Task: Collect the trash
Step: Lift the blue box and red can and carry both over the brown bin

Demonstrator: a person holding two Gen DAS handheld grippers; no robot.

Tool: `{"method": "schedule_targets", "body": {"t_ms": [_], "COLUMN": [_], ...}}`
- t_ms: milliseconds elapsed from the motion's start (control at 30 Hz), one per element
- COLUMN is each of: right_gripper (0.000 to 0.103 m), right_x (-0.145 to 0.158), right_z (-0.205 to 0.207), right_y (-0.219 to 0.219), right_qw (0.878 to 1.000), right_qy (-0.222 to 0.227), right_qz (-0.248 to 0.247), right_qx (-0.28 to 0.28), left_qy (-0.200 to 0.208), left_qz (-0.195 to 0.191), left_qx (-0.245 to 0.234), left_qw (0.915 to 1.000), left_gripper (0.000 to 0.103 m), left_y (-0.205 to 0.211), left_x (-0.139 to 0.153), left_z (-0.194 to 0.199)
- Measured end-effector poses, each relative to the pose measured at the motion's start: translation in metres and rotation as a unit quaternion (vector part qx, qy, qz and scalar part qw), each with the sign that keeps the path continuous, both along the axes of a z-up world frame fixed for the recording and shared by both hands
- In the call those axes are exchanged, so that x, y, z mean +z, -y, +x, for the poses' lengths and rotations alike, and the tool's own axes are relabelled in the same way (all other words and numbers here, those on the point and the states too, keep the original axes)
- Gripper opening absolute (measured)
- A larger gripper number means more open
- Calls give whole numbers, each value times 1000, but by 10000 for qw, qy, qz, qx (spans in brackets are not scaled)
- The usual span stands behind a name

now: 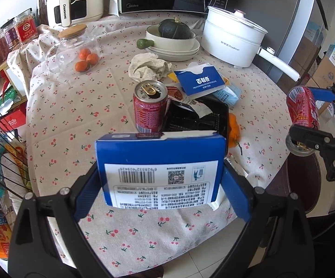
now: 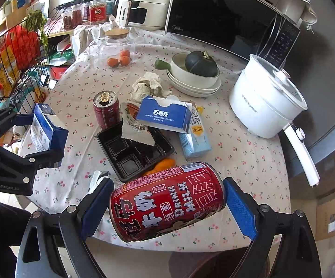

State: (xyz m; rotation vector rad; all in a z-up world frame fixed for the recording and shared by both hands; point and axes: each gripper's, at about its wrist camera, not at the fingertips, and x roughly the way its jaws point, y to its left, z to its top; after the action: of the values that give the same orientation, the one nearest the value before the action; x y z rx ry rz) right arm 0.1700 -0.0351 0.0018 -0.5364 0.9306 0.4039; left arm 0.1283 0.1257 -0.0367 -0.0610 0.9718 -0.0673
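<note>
Left wrist view: our left gripper [image 1: 160, 180] clamps a blue box [image 1: 160, 171] — our right gripper [image 2: 167, 206] clamps a red can [image 2: 167, 201].

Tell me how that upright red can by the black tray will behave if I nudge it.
The upright red drink can has its tab open, so it is probably near empty and light. Tall and narrow, it would likely tip against the black plastic compartment tray beside it, then roll. Thin metal may dent under a hard squeeze.
</note>
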Motion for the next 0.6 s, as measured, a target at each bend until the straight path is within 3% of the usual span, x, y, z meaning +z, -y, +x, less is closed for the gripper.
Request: {"method": "schedule_targets", "body": {"t_ms": [400,600], "right_gripper": [95,95], "right_x": [1,-6], "right_z": [-35,-36], "right_y": [70,115], "right_qw": [9980,9951], "right_qy": [296,187], "right_qz": [-69,35], "right_qx": [-550,-975], "left_qy": [64,39], "left_qz": [-9,-6], "left_qx": [-456,-849], "left_qw": [9989,9964], "left_gripper": [95,95], "left_y": [57,101], "left_x": [-5,-8], "left_z": [2,9]}}
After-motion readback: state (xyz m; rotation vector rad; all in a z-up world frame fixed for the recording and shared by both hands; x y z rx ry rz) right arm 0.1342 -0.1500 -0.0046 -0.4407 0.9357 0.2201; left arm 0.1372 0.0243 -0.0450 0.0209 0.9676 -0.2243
